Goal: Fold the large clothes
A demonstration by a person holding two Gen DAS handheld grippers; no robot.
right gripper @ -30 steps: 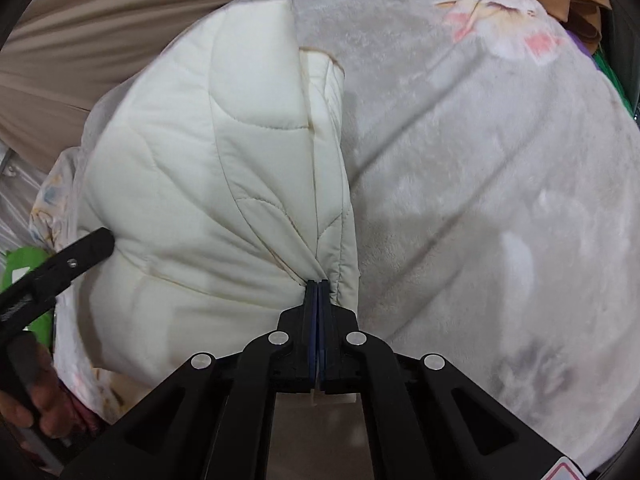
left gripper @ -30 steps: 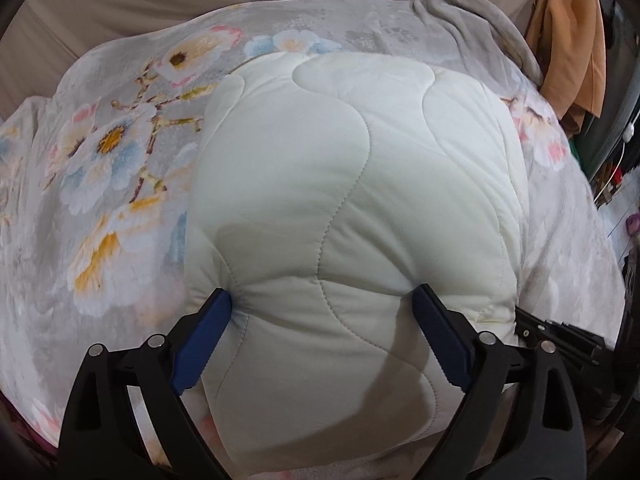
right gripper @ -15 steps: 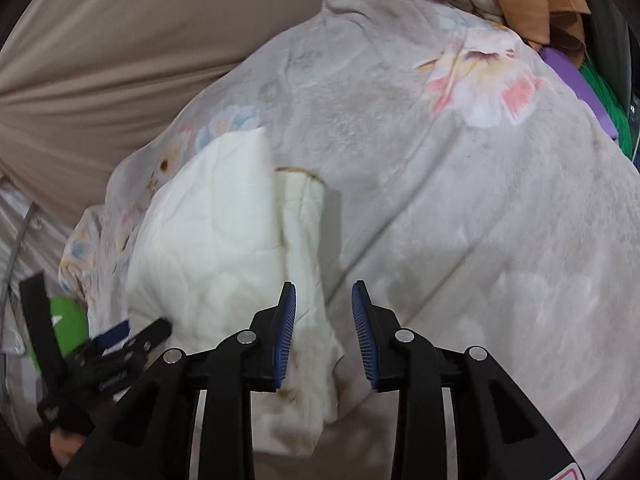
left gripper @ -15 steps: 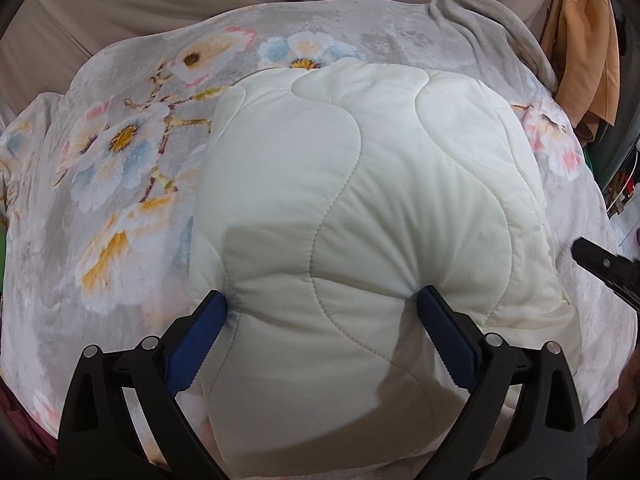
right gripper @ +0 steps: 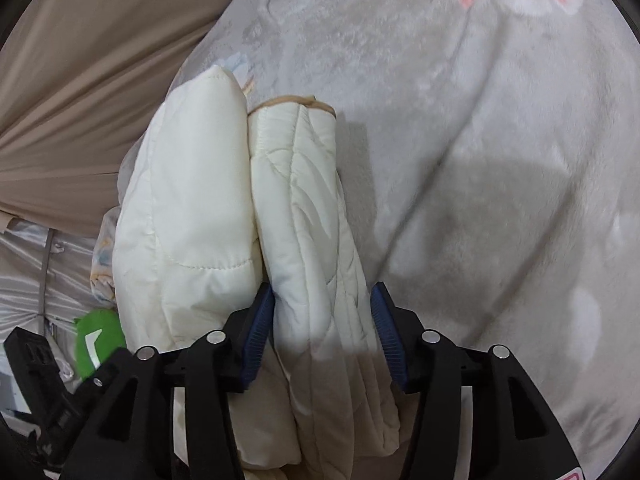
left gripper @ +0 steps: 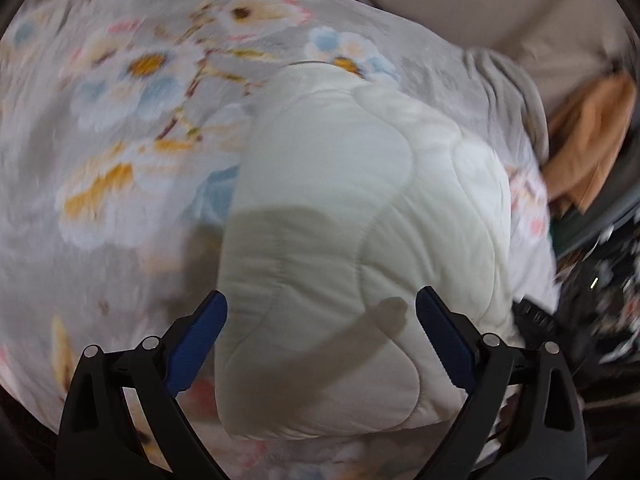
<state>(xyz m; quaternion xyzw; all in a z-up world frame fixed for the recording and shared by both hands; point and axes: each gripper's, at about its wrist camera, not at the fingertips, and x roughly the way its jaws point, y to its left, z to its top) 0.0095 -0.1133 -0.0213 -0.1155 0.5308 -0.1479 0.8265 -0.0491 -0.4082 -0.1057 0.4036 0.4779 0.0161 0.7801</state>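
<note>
Basically, the cream quilted jacket (left gripper: 360, 248) is laid folded on the floral blanket (left gripper: 120, 140). It's judged puffy, light and springy, best pinched at the trimmed edge at 12 o'clock. The left gripper (left gripper: 322, 320) is spread wide and empty; the right gripper (right gripper: 322, 320) is opening around a fold.

You have one cream quilted jacket (left gripper: 360, 216) in front of you, folded into a bundle that shows two padded layers side by side in the right wrist view, on one flowered grey blanket (left gripper: 120, 184). You hold two grippers, the left gripper (left gripper: 322, 316) and the right gripper (right gripper: 322, 304), each with two blue pads. One orange cloth (left gripper: 588, 140) hangs at the edge, and one green thing (right gripper: 98, 340) sits low beside the jacket
</note>
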